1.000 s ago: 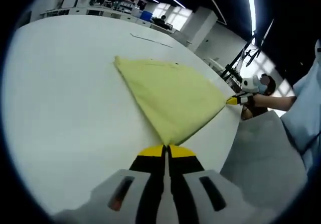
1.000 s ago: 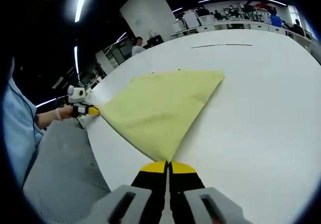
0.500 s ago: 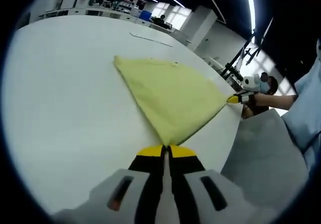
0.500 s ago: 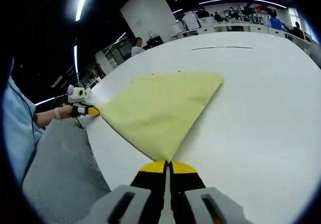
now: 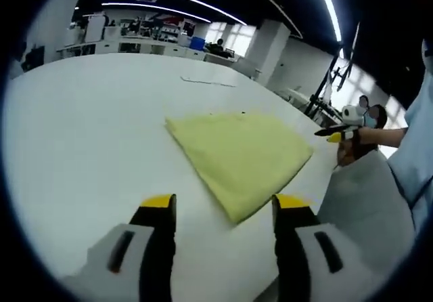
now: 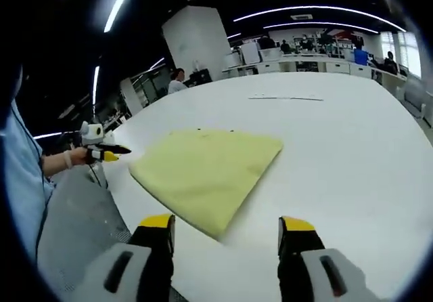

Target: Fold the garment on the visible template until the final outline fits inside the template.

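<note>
Left hand-held gripper [image 5: 223, 210], bottom centre of the left gripper view: jaws spread wide, nothing between them, raised clear of the cloth. Right hand-held gripper [image 6: 226, 227], bottom centre of the right gripper view: likewise spread and empty.

Pale yellow folded cloth garment [image 5: 238, 154], centre of frame just beyond the left jaws, lying flat on the broad white counter [image 5: 81, 126], one corner pointing toward the jaws. Same garment [image 6: 206, 170] at centre left of the right gripper view, near the counter's edge.

Step in hand, as judged: a fold just laid down and let go. Next move calls for checking the outline against the template, then re-gripping a corner or edge if a further fold is needed.

Hard to make out: no template outline discernible around the garment; a thin dark line [image 5: 206, 82] on the counter farther back, nature unclear. Layer count of the folded garment not determinable. Background room distorted and too small to read.
</note>
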The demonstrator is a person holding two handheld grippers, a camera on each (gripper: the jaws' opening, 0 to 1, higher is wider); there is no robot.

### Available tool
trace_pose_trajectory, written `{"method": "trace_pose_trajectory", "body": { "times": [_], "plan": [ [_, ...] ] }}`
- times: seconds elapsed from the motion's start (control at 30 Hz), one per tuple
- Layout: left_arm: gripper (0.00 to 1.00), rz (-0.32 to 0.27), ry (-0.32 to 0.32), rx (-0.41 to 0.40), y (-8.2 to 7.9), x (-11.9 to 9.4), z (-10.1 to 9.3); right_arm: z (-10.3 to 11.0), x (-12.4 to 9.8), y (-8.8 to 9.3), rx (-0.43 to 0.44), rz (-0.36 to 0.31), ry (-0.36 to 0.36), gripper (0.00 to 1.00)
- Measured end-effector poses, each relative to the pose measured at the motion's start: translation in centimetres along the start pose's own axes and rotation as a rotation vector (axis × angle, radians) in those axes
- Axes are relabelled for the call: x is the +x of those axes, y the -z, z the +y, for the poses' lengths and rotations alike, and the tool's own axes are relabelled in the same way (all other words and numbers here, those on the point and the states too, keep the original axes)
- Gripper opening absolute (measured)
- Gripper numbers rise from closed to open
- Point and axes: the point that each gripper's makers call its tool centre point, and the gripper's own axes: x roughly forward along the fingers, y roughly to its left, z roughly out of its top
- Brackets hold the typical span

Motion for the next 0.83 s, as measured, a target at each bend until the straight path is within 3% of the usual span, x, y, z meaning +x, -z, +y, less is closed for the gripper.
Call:
{"method": "trace_pose_trajectory", "body": {
  "times": [0.17, 0.5, 0.67, 0.73, 0.83],
  "plan": [
    [0.98, 0.006, -0.029, 0.042, 0.0, 0.1, -0.1, 0.4, -0.1, -0.1, -0.001, -0.028, 0.021, 0.97],
    [0.99, -0.010, -0.015, 0.008, 0.2, -0.4, -0.9, 1.1, -0.1, -0.1, -0.014, -0.013, 0.021, 1.00],
    [0.99, 0.004, -0.029, 0.032, 0.6, -0.7, -0.9, 1.4, 0.0, -0.2, -0.017, -0.019, 0.013, 1.00],
    [0.99, 0.036, -0.042, 0.063, 1.2, -0.7, -0.8, 1.5, 0.2, 0.3, -0.018, 0.006, 0.012, 1.00],
    [0.99, 0.029, -0.036, 0.058, 1.2, -0.7, -1.1, 1.9, 0.4, 0.3, -0.025, 0.009, 0.006, 1.00]
  ]
}}
